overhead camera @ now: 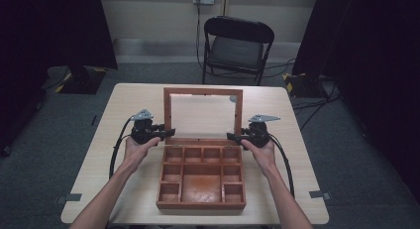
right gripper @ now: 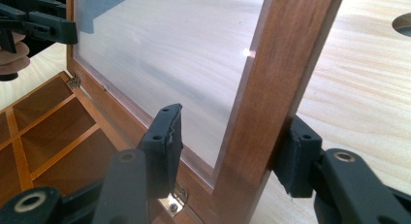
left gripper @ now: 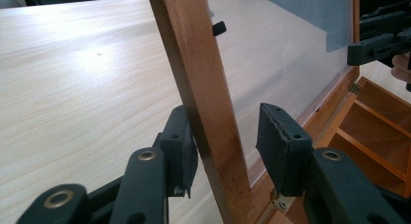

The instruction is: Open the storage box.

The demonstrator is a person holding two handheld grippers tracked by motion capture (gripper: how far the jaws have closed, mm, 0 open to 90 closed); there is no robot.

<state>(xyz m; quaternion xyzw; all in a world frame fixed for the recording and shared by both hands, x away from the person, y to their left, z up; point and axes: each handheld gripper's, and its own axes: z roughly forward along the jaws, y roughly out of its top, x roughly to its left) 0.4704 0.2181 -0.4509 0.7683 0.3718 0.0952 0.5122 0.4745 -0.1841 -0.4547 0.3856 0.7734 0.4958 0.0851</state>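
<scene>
- Wooden compartment box sits near the front centre of the light wood table, with its lid standing upright at the back edge.
- Lid: brown wooden frame around a clear pane; the tabletop shows through the pane in both gripper views.
- Box interior: a row of small cells along the back, small cells down each side, one large cell in the middle. All look empty.
- Left gripper is at the lid's left stile, low down near the hinge. In the left gripper view the stile runs between the jaws: the outer pad touches the wood, the inner pad stands clearly off the frame, in front of the pane. Jaws are apart, no clamp.
- Right gripper mirrors it at the right stile. The outer pad sits against the back of the frame; the inner pad is off the wood, with a gap, in front of the pane. Jaws are also parted around the frame, not pinching it.
- Brass hinge is visible just below the right gripper's inner pad.
- Each gripper view shows the opposite gripper in its far corner, across the pane.
- Both forearms come in from the bottom of the high view, flanking the box.
- A black folding chair stands behind the table, well apart from the box.
</scene>
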